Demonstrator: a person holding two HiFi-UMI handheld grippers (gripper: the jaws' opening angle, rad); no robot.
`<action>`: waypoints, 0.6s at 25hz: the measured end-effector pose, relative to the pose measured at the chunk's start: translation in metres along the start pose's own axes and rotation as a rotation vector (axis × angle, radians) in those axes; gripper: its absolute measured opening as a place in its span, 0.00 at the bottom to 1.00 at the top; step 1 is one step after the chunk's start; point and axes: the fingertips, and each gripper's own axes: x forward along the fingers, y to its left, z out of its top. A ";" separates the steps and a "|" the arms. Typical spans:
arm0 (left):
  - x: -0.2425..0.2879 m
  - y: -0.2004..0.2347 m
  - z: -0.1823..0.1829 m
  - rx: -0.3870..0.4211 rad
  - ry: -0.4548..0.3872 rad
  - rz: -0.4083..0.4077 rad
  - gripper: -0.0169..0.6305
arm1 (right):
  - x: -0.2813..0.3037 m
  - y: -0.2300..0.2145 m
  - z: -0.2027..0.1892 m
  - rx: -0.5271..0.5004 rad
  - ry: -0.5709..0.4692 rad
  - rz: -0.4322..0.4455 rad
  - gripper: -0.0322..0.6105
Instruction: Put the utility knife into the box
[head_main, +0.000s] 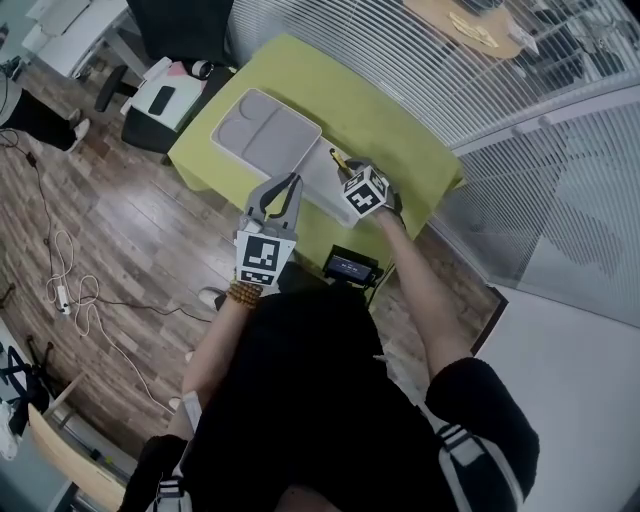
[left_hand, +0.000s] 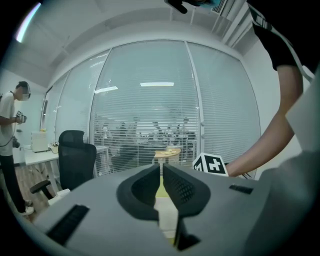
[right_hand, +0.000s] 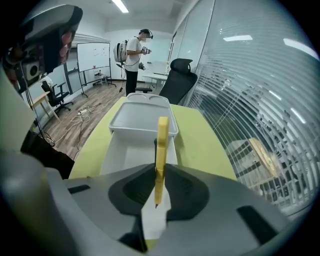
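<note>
Right gripper view: knife (right_hand: 161, 145) between fingers (right_hand: 186, 192)

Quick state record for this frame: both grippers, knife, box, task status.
left gripper: shut, nothing between the jaws
right gripper: shut on the utility knife
utility knife: yellow, sticks out past the jaw tips toward the box
box: white, lies on the green table, ahead of both grippers
task status: utility knife not yet in the box
</note>
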 end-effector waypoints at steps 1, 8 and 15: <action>-0.001 -0.001 -0.001 0.000 0.003 0.000 0.07 | 0.003 0.000 -0.001 0.001 0.005 0.006 0.14; -0.005 0.003 -0.004 -0.002 0.018 0.012 0.07 | 0.024 0.003 -0.012 0.000 0.061 0.034 0.14; -0.008 0.008 -0.008 -0.002 0.032 0.024 0.07 | 0.037 -0.004 -0.017 0.009 0.091 0.004 0.14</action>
